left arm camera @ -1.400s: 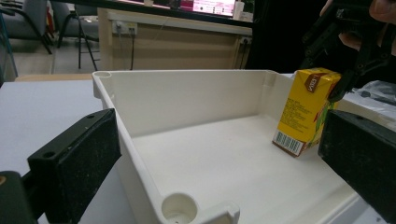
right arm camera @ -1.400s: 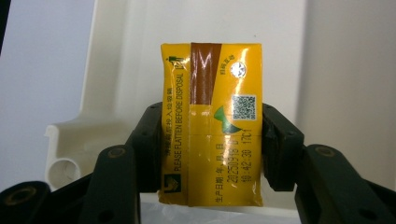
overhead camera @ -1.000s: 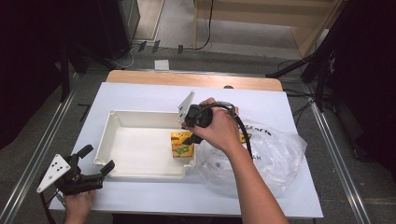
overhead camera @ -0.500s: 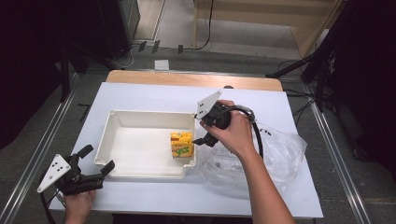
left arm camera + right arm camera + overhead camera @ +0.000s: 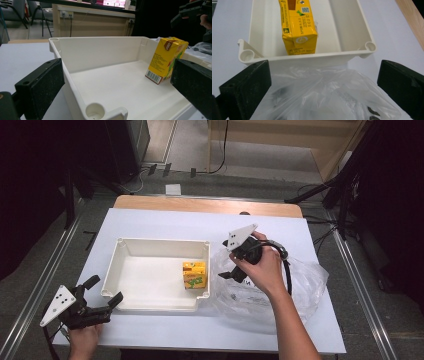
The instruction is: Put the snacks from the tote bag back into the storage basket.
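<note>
Inside the white tray (image 5: 125,270), at its three o'clock wall, the yellow carton (image 5: 194,274) now stands released, as the right gripper (image 5: 231,266) has drawn off over the plastic bag (image 5: 300,290), jaws just opened and empty, while the left gripper (image 5: 97,301) waits open at seven o'clock, so the placing looks done

Yellow juice carton (image 5: 194,274) stands upright in the white tray's (image 5: 150,244) right end

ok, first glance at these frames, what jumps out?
The yellow drink carton stands upright inside the white plastic tray, near its right wall. Just right of the tray, the right gripper hangs with jaws wide open above the crumpled clear plastic bag; its jaws have just been opening, with nothing between them. The left gripper rests open at the tray's near-left corner.
</note>
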A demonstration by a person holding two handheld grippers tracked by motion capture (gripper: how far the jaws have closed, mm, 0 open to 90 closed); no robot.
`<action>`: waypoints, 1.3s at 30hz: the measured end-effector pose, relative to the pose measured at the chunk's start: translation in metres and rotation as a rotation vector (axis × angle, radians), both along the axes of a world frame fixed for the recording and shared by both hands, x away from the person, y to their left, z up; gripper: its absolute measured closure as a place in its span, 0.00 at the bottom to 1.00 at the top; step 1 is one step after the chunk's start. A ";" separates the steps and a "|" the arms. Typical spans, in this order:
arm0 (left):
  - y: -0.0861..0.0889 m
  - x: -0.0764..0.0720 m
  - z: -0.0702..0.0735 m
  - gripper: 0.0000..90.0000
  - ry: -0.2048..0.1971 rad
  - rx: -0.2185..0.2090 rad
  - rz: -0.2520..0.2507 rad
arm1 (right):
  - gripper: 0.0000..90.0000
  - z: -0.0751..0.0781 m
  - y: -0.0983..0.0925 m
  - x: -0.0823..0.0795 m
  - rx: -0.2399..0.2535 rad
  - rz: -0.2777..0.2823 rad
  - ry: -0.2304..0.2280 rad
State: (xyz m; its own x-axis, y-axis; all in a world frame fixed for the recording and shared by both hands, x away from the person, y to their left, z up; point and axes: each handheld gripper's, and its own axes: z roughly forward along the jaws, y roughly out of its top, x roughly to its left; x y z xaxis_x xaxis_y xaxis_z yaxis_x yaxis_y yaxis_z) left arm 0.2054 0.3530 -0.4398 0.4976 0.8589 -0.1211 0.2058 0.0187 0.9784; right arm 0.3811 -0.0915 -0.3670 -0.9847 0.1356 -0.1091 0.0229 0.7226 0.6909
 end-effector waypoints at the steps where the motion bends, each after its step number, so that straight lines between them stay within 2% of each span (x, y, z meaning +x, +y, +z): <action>1: 0.000 0.000 0.000 0.00 0.000 0.000 0.000 | 0.00 -0.001 -0.002 -0.001 0.004 -0.010 0.005; 16: -0.001 0.000 0.000 0.00 0.000 0.008 -0.003 | 0.00 -0.014 -0.035 -0.012 0.058 -0.081 0.026; 21: -0.001 0.000 0.000 0.00 0.001 0.008 -0.002 | 0.00 -0.018 -0.051 -0.018 0.083 -0.133 0.026; 24: -0.001 0.000 0.000 0.00 0.001 0.008 -0.001 | 0.00 -0.021 -0.056 -0.019 0.097 -0.145 0.028; 26: -0.001 0.000 0.000 0.00 0.002 0.009 0.000 | 0.00 -0.024 -0.065 -0.021 0.122 -0.163 0.026; 31: -0.002 0.000 0.000 0.00 0.002 0.012 0.001 | 0.00 -0.028 -0.074 -0.025 0.146 -0.180 0.021; 34: -0.002 0.000 0.000 0.00 0.004 0.016 0.003 | 0.00 -0.031 -0.082 -0.029 0.176 -0.192 -0.007; 39: -0.003 0.000 0.000 0.00 0.003 0.025 0.003 | 0.00 -0.034 -0.089 -0.033 0.189 -0.210 -0.008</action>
